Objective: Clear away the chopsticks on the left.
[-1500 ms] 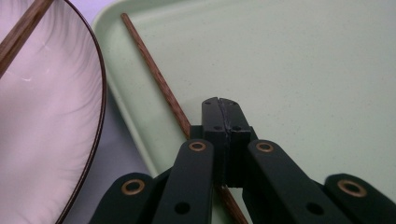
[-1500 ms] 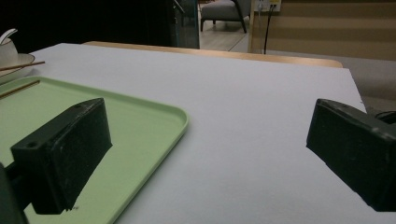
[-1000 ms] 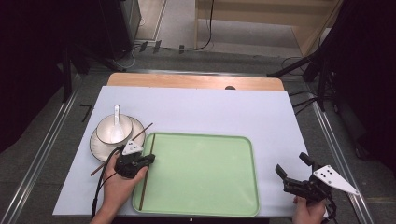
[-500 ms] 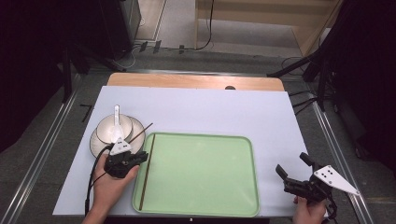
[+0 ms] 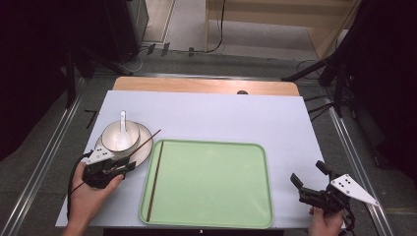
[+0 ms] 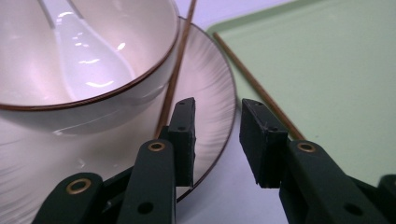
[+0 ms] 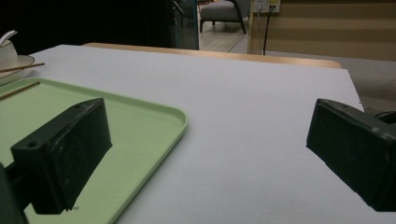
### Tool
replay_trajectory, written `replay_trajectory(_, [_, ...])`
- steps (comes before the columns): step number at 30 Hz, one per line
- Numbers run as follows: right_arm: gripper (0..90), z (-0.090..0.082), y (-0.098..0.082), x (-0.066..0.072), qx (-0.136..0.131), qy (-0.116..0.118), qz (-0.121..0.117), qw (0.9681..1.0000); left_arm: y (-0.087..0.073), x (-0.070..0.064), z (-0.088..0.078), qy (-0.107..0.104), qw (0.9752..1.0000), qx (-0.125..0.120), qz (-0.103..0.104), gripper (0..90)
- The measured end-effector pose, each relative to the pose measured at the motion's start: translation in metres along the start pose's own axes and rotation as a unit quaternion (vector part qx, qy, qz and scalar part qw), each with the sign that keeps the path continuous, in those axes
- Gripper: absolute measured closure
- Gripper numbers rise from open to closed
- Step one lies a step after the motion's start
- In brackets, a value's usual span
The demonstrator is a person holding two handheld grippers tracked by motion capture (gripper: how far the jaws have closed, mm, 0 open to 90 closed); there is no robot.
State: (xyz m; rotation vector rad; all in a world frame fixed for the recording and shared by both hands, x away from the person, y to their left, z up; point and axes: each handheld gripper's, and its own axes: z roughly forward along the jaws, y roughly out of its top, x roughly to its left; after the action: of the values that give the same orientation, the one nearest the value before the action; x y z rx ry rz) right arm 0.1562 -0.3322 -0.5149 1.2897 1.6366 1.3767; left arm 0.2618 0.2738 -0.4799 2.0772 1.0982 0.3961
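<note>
A white bowl (image 5: 112,141) with a white spoon (image 5: 123,125) stands on a pale plate (image 5: 141,149) at the left. One brown chopstick (image 5: 148,138) leans across the plate's rim. A second chopstick (image 5: 155,181) lies along the left side of the green tray (image 5: 211,182). My left gripper (image 5: 129,166) hovers at the plate's near edge, between plate and tray. In the left gripper view, my left gripper (image 6: 217,109) has just been opening, with nothing between its jaws. At the front right, my right gripper (image 5: 307,173) stands wide open over bare table.
The tray's right rim (image 7: 180,122) lies just left of the right gripper. A wooden board edge (image 5: 206,84) runs along the back of the white table cover (image 5: 221,115). Metal rails flank the table, and cables lie on the floor behind.
My left gripper has moved left from the tray's left edge to the plate's near rim, leaving the chopstick lying in the tray. The right gripper has stayed put.
</note>
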Motion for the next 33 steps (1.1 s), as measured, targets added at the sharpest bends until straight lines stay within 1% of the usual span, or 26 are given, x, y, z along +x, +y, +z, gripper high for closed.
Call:
replay_trajectory(3, [0.0,0.001,0.000,0.001,0.002,0.001,-0.005,1.0000,-0.001,0.005,-0.003,0.012,0.9999,0.011,0.002,69.4])
replay_trajectory(4, [0.0,0.001,0.000,0.001,0.002,0.001,-0.005,1.0000,-0.002,0.007,-0.004,0.020,0.9997,0.015,0.003,69.4])
replay_trajectory(9, [0.0,0.001,0.000,0.000,0.001,0.000,-0.003,1.0000,-0.003,0.014,-0.005,0.038,0.9991,0.018,-0.006,70.3])
replay_trajectory(10, [0.0,0.001,0.000,0.000,0.001,0.001,-0.003,1.0000,-0.003,0.017,-0.001,0.039,0.9990,0.024,-0.006,70.4])
replay_trajectory(11, [0.0,0.001,0.000,0.001,0.001,0.001,-0.003,1.0000,-0.003,0.017,-0.001,0.039,0.9990,0.024,-0.006,70.5])
replay_trajectory(13, [0.0,0.001,0.000,0.001,0.002,0.002,-0.003,1.0000,-0.003,0.018,0.004,0.039,0.9987,0.031,-0.003,70.7])
replay_trajectory(17, [0.0,0.001,0.000,0.002,0.003,0.001,-0.005,1.0000,-0.001,0.018,0.017,0.044,0.9976,0.053,0.005,73.5])
replay_trajectory(19, [0.0,0.001,0.000,0.002,0.003,0.002,-0.005,1.0000,-0.001,0.018,0.020,0.047,0.9973,0.057,0.007,74.4])
replay_trajectory(20, [0.0,0.001,0.000,0.001,0.003,0.002,-0.005,1.0000,-0.001,0.018,0.021,0.046,0.9970,0.062,0.011,78.0])
replay_trajectory(21, [0.0,0.001,0.000,0.001,0.002,0.001,-0.003,1.0000,0.000,0.018,0.022,0.046,0.9968,0.064,0.013,79.8])
replay_trajectory(23, [0.0,0.001,0.000,0.001,0.003,0.001,-0.003,1.0000,0.000,0.017,0.022,0.033,0.9971,0.067,0.013,83.0])
replay_trajectory(24, [0.0,0.000,0.000,0.001,0.003,0.001,-0.003,1.0000,0.001,0.016,0.022,0.035,0.9968,0.069,0.018,85.0])
replay_trajectory(28, [0.0,0.000,0.000,0.001,0.002,-0.001,-0.003,1.0000,0.002,0.013,0.021,0.034,0.9968,0.069,0.021,85.3])
replay_trajectory(31, [0.0,0.000,0.000,0.001,0.002,0.000,-0.004,1.0000,0.005,0.010,0.016,0.021,0.9981,0.056,0.016,85.3])
replay_trajectory(33, [0.0,0.000,0.000,0.001,0.001,0.001,-0.004,1.0000,0.007,0.008,0.012,0.016,0.9985,0.051,0.013,85.4])
